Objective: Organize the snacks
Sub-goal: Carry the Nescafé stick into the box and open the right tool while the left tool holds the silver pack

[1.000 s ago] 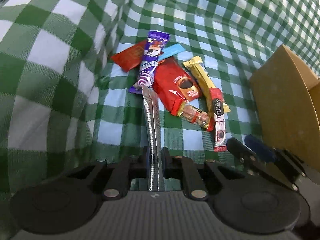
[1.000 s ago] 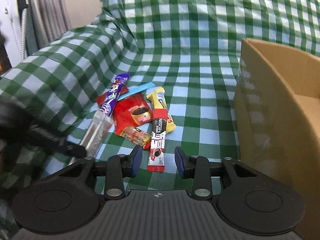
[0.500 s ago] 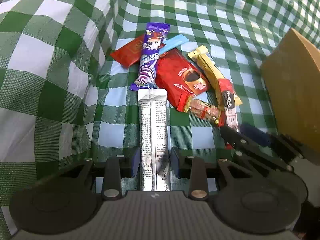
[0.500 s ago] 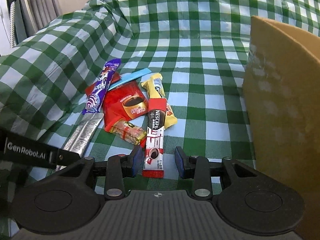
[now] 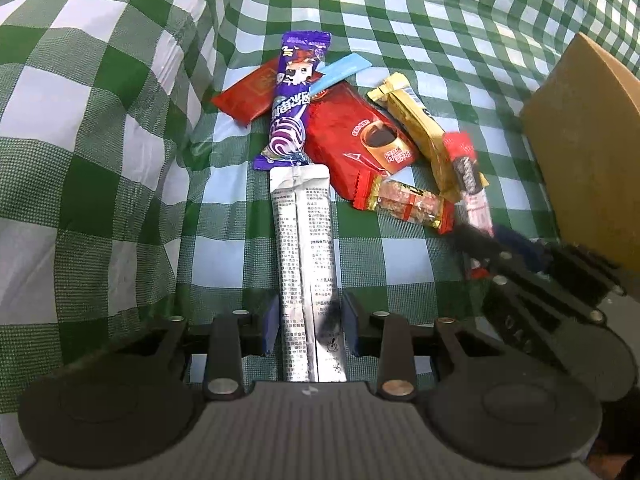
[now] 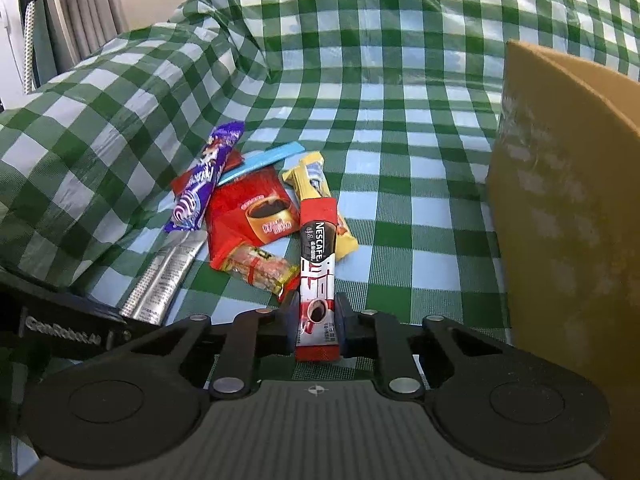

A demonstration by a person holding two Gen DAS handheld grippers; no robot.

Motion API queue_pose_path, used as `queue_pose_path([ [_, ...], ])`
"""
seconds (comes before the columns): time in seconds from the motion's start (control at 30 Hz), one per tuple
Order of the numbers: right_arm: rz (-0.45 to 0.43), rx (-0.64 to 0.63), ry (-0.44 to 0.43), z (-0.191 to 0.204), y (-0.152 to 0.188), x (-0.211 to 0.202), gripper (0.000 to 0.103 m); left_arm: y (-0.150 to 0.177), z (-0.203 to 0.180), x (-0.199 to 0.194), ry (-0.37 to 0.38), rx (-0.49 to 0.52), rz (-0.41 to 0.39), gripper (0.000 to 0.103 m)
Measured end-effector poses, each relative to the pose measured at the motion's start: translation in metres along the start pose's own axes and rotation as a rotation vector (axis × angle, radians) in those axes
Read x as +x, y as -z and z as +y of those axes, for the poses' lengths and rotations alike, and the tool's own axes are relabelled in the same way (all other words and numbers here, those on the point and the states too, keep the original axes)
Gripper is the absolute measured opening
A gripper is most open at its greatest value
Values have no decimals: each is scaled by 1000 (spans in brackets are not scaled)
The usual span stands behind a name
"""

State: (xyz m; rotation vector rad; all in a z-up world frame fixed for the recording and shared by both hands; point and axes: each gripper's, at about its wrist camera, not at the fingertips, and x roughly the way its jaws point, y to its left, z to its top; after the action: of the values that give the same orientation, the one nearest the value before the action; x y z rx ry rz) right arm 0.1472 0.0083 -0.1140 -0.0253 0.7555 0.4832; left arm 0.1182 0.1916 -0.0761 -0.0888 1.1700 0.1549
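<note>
1. The right gripper (image 6: 316, 322) had just been closing, with the Nescafe stick (image 6: 316, 280) between its jaws. The pads sat at the stick's near end and appeared to pinch it. With so short a hold, the long free end could swing or slip out on the way to the box (image 6: 568, 216).
2. The stick's far end lay over the yellow stick (image 6: 320, 184) and beside the clear bar (image 6: 260, 268). Lifting it could drag either one along or scatter the pile.
3. The left gripper (image 5: 308, 328) stood part open around the silver stick (image 5: 304, 248), which lay flat on the checked cloth (image 5: 120, 120) with gaps at both pads, so it held nothing. Closing there might crease the foil or pinch cloth.
4. The silver stick's tip touched the purple pack (image 5: 292, 96), so a pull could shift that pack.
5. Both grippers worked close together, so they could collide.
6. The soft, wrinkled cloth could bunch under the jaws.
</note>
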Motion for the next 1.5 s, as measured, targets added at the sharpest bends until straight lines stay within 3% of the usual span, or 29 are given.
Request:
queue_pose_path([
  [0.27,-65,14,-7,-2,-14,-25,20,-2,-6,7,-10,22,2,37],
  [0.6,-171,9,-78,-6,-34,-83,20,0,-17,11,-32,62,-9,35],
  [0.8,-228,17,-83,-23,-40,-116,20,2,-29,4,-38,77,-41,28],
  [0.97,-288,18,-79,-43,-43,-148,20,5,-27,-13,13,35,-76,22],
  [1.07,-314,26,-65,-62,-46,-174,20,7,-26,-29,81,-30,-119,5],
  [1.17,-360,40,-57,-84,-50,-202,20,12,-29,-40,117,-61,-148,5],
  [1.37,-406,5,-26,-129,-48,-247,20,13,-41,-28,121,-21,-93,5],
  [1.5,-418,26,10,-152,-28,-259,20,16,-53,-12,65,50,-30,8],
])
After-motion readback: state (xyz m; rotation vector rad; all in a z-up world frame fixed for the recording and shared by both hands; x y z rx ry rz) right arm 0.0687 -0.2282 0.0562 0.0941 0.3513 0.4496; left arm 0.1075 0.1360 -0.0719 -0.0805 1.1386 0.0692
